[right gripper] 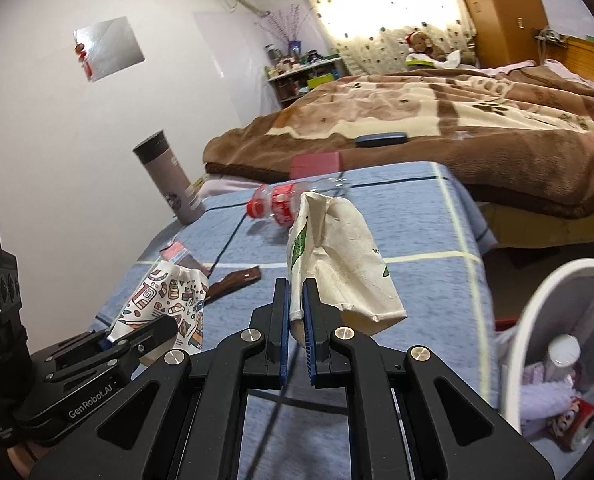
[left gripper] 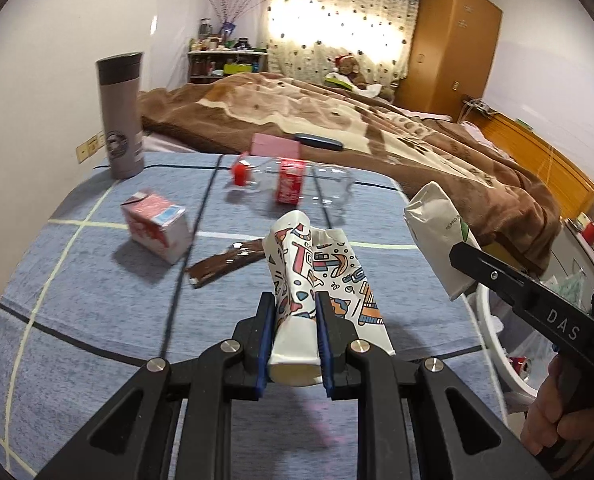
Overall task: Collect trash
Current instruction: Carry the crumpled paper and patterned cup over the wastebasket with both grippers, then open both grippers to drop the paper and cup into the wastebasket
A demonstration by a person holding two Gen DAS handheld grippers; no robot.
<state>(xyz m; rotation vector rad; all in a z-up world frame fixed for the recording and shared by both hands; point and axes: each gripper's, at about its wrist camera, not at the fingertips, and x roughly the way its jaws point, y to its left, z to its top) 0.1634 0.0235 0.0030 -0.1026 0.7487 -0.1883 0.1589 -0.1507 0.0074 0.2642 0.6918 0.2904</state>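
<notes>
Trash fills both tools: the left tool [left gripper: 295, 312] is clamped on a crushed patterned cup [left gripper: 317, 280], the right tool [right gripper: 296, 320] on a crumpled white paper bag [right gripper: 337, 256], both above the surface's [left gripper: 77, 320] right edge, beside a white bin [right gripper: 537, 304].

A worktop [left gripper: 77, 320] stands before a bed [left gripper: 377, 128]. On it: a flask [left gripper: 121, 116] far left, a carton [left gripper: 157, 230] nearer, a wrapper [left gripper: 225, 262] beside it, a bottle [left gripper: 289, 184] lying behind. A bin [right gripper: 537, 320] sits right of the worktop.
</notes>
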